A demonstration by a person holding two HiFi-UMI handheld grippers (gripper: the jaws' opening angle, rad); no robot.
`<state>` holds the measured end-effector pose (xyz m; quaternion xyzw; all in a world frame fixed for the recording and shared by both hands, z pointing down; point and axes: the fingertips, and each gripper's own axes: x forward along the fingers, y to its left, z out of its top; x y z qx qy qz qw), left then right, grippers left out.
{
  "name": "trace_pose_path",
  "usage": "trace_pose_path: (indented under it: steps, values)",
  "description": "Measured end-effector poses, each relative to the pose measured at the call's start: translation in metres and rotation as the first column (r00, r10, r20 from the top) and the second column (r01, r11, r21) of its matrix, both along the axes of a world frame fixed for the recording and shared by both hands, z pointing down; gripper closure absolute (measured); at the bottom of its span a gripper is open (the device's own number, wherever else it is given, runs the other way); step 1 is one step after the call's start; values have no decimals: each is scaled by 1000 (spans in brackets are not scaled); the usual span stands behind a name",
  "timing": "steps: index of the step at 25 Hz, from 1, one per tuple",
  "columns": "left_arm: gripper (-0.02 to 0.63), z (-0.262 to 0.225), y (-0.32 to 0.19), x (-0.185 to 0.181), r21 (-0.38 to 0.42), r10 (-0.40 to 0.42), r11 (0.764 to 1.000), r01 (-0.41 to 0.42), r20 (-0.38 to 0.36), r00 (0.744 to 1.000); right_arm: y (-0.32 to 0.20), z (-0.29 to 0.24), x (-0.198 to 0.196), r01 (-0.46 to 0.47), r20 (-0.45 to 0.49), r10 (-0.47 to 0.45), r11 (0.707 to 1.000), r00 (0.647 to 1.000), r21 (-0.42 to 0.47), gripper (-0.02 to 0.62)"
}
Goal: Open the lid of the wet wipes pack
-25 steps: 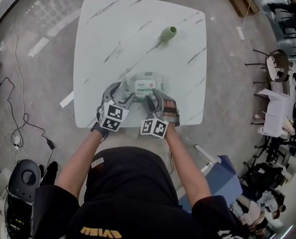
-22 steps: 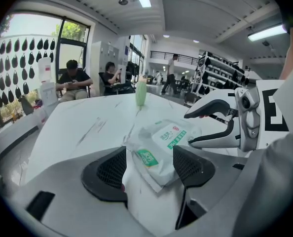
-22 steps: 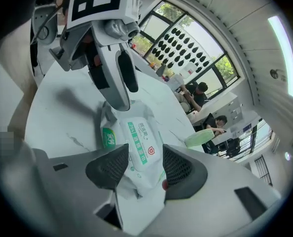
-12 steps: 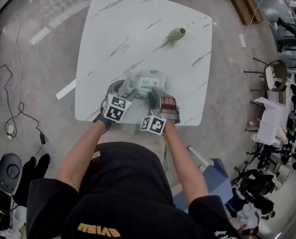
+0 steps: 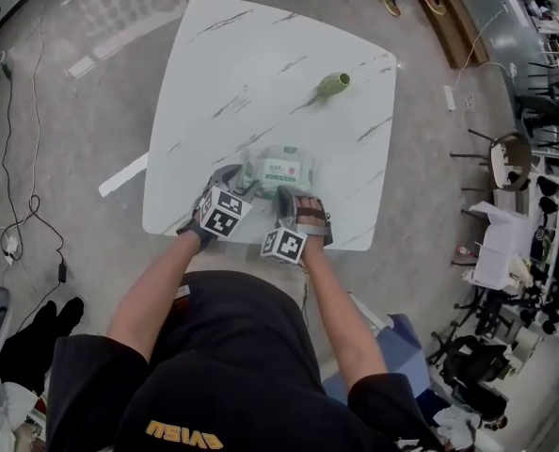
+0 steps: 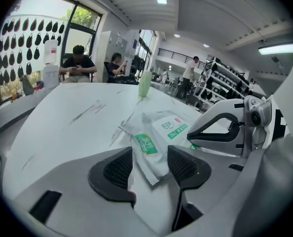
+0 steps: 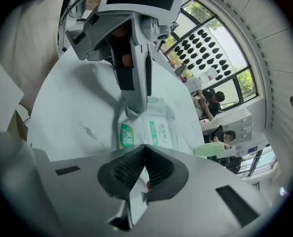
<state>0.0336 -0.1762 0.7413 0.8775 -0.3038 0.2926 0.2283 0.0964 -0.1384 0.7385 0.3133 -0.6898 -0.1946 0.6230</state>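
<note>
The wet wipes pack [image 5: 281, 169] lies flat on the white marble table [image 5: 232, 73], near its front edge. It is a soft white pack [image 6: 161, 132] with green print and a label lid on top. My left gripper [image 5: 231, 185] is at the pack's near left corner. Its jaws [image 6: 150, 164] have just been closing and stand open, with that corner between the pads. My right gripper [image 5: 287, 201] has just closed at the pack's near edge. Its pads [image 7: 144, 149] meet, and I see nothing between them. The pack [image 7: 156, 132] stretches away just beyond those tips.
A green bottle [image 5: 333, 85] lies on its side at the far right of the table. The table's front edge [image 5: 261, 243] runs just under both hands. Cables [image 5: 16, 205] trail over the floor at left. Chairs and shelves [image 5: 505, 243] crowd the right. People sit beyond the table [image 6: 77, 63].
Both grippers have sunk onto the pack's near edge. The right jaws have closed fully and the left jaws have narrowed around the corner. The pack and bottle have not moved.
</note>
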Motion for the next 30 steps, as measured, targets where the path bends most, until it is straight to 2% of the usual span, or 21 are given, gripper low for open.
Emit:
trace_pose_path:
  steps: [8, 30]
  values:
    - [370, -2, 3, 1, 18, 5, 1000, -5, 10, 1000, 1, -7, 0, -47, -3, 47, 999, 999, 26, 589]
    - [371, 0, 2, 1, 11, 9, 1000, -9, 12, 1000, -5, -22, 1, -74, 14, 73, 996, 997, 43, 561]
